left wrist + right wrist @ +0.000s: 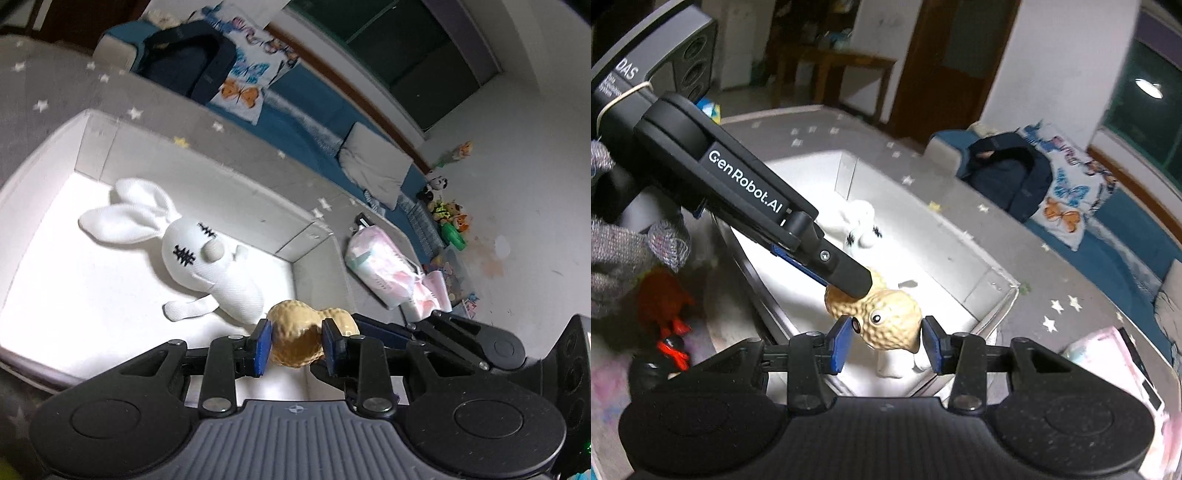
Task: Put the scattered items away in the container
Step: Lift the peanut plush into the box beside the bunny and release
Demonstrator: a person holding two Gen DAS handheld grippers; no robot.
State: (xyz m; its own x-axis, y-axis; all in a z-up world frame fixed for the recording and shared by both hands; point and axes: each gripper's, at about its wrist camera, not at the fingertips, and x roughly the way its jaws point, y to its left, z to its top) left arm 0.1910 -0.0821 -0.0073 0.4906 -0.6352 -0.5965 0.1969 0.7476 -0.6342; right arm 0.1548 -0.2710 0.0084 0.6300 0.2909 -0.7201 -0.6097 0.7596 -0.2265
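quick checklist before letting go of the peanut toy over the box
1. Left tool grips the peanut toy: ok, a pad sits on each side of it.
2. Right tool free of the toy: cannot tell, its fingers stand apart around the toy's end; contact is unclear.
3. Toy over the white box, inside the rim: ok in the right wrist view.
4. Landing spot free: not ok, the white rabbit lies just beside and partly under the toy.
5. Other items left outside: not ok, a red toy and a pink packet lie beside the box.
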